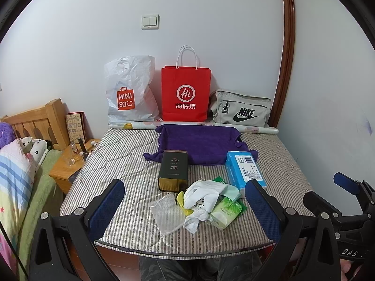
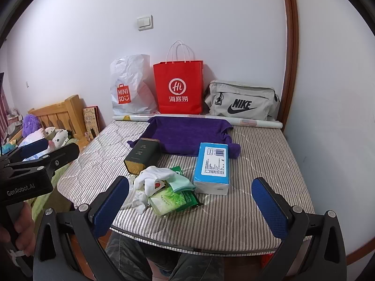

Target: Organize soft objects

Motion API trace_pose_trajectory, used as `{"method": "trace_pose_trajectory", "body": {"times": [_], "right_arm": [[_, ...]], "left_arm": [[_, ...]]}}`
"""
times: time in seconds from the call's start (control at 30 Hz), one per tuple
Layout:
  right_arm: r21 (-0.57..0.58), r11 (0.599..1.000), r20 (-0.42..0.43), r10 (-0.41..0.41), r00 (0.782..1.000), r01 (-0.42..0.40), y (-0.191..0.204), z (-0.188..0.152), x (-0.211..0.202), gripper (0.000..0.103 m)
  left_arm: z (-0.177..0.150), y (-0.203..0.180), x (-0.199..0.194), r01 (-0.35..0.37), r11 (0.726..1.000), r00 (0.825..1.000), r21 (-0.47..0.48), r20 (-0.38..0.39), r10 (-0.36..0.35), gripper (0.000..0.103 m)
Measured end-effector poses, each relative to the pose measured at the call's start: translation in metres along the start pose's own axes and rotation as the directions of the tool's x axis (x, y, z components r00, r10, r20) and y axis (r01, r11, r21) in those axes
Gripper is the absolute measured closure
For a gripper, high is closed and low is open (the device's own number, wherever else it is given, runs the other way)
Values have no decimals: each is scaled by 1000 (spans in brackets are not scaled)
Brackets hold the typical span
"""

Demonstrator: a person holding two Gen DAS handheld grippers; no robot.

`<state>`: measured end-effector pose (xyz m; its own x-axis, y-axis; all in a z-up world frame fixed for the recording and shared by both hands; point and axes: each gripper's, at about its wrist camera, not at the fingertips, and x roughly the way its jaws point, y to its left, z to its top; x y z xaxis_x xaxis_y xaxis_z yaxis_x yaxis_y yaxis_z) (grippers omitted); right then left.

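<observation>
Surface: a striped mattress (image 1: 131,154) fills the middle of both views.
Soft pile: white cloth (image 1: 204,193), a mint cloth (image 2: 181,183) and a green wipes pack (image 1: 226,212) lie heaped at lower centre.
Nearby: a dark tin (image 1: 173,169) lies just left of the heap, a blue tissue pack (image 1: 245,169) just right.
Behind: a purple towel (image 1: 199,142) is spread flat, mid-frame.
Left tongs (image 1: 185,207): spread wide, empty, framing the heap.
Right tongs (image 2: 191,205): spread wide, empty, lower frame.
Back wall: red paper bag (image 1: 185,93) upright.
</observation>
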<state>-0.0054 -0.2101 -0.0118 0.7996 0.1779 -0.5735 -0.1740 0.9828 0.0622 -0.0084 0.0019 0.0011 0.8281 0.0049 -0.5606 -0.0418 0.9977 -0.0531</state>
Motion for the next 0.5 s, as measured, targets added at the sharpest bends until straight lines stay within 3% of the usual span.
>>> {"method": "trace_pose_trajectory", "body": {"times": [0.5], "right_arm": [[-10, 1000, -3, -5, 1000, 5, 2, -1, 1, 0]], "left_arm": [[0, 4, -2, 2, 1000, 1000, -1, 2, -2, 0]]}}
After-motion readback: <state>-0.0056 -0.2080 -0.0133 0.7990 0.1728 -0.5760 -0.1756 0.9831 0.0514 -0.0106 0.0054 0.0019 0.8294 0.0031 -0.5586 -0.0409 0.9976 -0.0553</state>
